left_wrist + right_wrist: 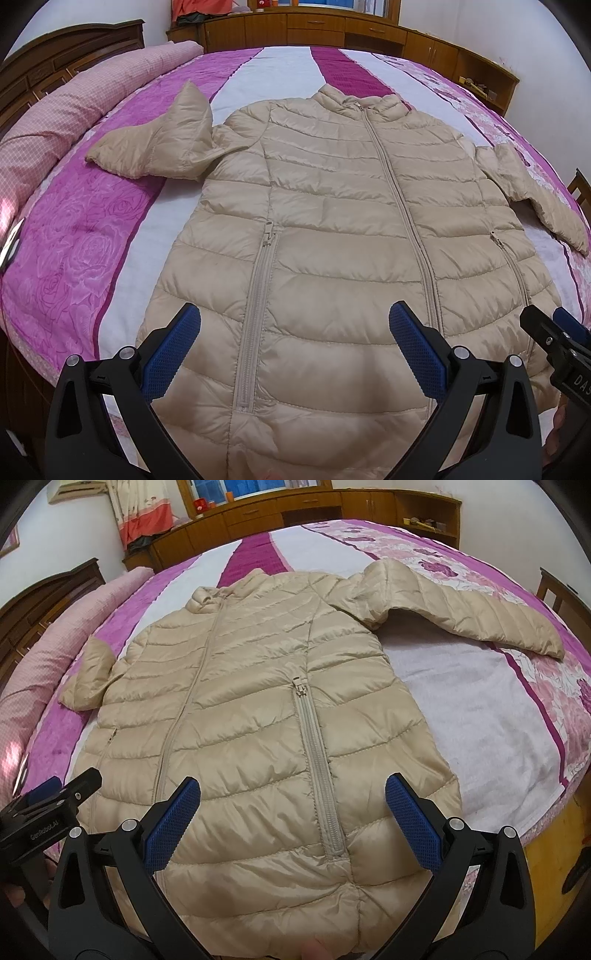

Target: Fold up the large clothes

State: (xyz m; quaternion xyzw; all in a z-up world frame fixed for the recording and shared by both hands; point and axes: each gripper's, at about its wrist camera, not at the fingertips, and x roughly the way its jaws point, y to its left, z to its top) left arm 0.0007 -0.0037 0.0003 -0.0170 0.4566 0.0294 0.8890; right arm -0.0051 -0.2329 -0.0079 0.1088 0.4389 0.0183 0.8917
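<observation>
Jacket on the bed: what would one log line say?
jacket: flat, zipped, unfolded | left gripper: open above hem | right gripper: open above hem | bed: under jacket

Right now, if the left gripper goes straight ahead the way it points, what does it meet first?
Most likely the beige puffer jacket: the open left gripper points at its lower front, beside the pocket zipper. Nothing else lies in that line, though depth is unclear.

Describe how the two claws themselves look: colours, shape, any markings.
Both are alike. The left claw has two black plastic arms with triangular cut-outs and silver round bolts, each tipped by a blue pad with a fine dotted grip texture. The right claw matches it. White lettering shows on their black bodies, only partly readable. No cables or sleeves are visible.
</observation>
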